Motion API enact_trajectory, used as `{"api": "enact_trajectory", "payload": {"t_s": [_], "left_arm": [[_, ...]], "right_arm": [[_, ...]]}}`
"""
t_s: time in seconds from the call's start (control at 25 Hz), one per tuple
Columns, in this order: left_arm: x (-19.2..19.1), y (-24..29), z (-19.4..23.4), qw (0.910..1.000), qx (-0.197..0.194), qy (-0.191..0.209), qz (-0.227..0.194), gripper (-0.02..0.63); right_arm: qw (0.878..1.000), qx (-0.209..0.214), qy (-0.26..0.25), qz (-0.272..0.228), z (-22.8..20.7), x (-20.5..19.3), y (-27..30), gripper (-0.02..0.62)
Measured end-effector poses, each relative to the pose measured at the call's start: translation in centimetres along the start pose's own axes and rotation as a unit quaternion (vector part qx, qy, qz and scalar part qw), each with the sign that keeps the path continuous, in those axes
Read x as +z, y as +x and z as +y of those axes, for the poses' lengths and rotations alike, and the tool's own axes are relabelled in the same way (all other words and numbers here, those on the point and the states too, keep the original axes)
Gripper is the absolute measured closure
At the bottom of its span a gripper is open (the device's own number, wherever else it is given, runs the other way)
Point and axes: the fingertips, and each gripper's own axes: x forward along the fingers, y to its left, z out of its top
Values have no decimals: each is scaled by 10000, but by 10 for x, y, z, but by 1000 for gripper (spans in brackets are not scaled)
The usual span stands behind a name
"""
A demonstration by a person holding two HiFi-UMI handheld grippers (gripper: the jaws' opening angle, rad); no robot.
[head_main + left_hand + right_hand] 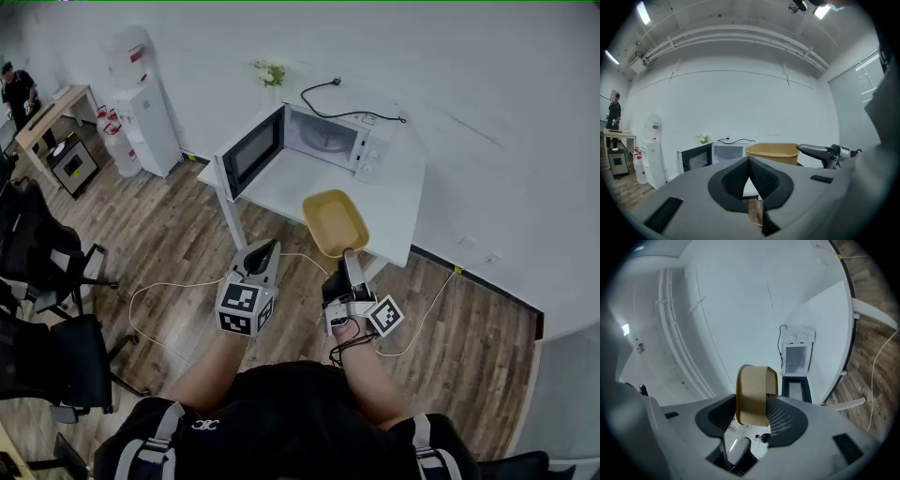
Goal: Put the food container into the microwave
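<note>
Right claw, head view: you hold it spread wide, clamped on the near rim of the yellow food container. Container sticks out ahead of the claw, above the near edge of the white bench. Microwave stands further back on the bench, door swung open to its left. Left claw sits just left of the container, apart from it.

Left gripper view: left claw has its tips together, nothing between them. Container shows up and to the right, beyond the tips, with the open microwave to its left.

Right gripper view: right claw grips the container edge-on between both pads. Microwave lies beyond, cavity facing you.
</note>
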Motion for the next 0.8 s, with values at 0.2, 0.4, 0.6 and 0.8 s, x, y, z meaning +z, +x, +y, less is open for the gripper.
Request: {"api": "enact_trajectory", "payload": {"t_s": [0.2, 0.4, 0.6, 0.8], "left_arm": [[-3, -7, 2, 9999, -80, -90, 50, 604], [-5, -10, 12, 9999, -113, -102, 54, 604], [-10, -16, 21, 9998, -176, -78, 59, 604], [-14, -21, 30, 9996, -268, -22, 69, 604]], "right_arm": [[10000, -47, -63, 1, -2, -9, -2, 391], [9998, -146, -132, -34, -8, -19, -1, 390], [9998, -114, -87, -161, -10, -27, 0, 387], [9994, -122, -111, -305, -14, -35, 0, 387]]}}
